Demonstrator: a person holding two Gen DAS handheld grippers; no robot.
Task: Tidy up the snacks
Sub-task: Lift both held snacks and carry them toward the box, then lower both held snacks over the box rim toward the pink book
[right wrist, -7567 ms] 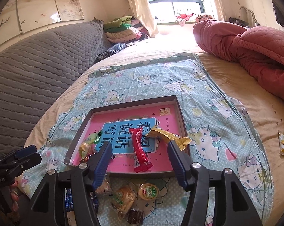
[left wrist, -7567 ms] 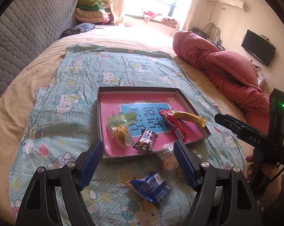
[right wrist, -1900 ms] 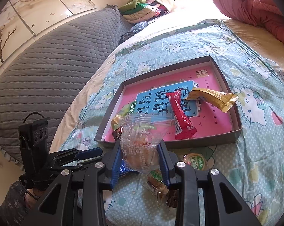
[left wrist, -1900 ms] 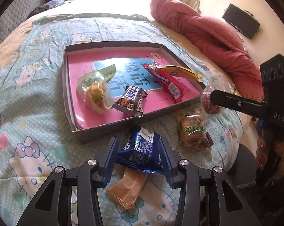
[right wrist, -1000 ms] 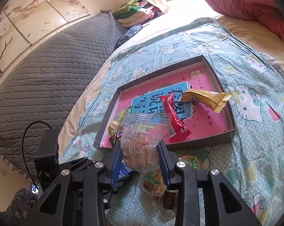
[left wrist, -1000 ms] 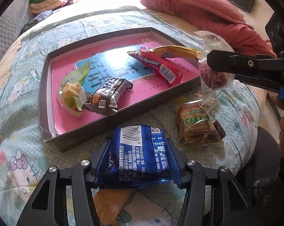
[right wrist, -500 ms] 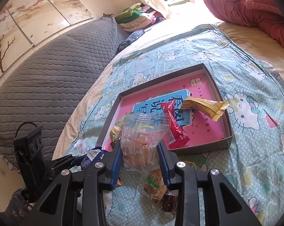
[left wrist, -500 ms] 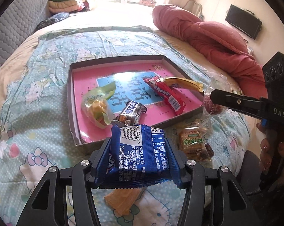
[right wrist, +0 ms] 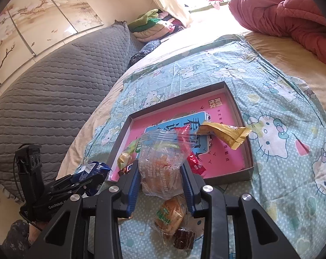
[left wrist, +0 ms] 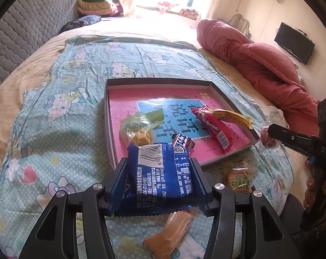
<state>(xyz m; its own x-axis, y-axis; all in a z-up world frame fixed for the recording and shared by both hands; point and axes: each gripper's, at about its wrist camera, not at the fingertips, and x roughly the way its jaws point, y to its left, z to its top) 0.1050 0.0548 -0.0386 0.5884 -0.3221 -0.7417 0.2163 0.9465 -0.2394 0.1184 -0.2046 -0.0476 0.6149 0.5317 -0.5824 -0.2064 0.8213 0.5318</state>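
Snacks are split between a shallow box (left wrist: pixel 111 116) with a pink and blue printed floor, the cartoon-cat cloth (left wrist: pixel 61 133) under it, and the two tongs; inside the box lie a green-wrapped yellow pastry (left wrist: pixel 139 127), a small dark chocolate bar (left wrist: pixel 183 140), a red bar (left wrist: pixel 214 129) and a yellow packet (left wrist: pixel 232 116) with the red one across it; on the cloth just in front of the box sit a clear-wrapped cake with a green label (left wrist: pixel 238 178) and an orange sachet (left wrist: pixel 171 233); the left gripper (left wrist: pixel 160 177) points down at the box's near edge, its blue pads clamped on the sides of a blue biscuit packet (left wrist: pixel 163 172), barcode up; the right gripper (right wrist: pixel 160 177) is angled down toward the box, pinching a clear bag with a brownish bun (right wrist: pixel 160 168); part of a hand (left wrist: pixel 314 185) grips its handle.
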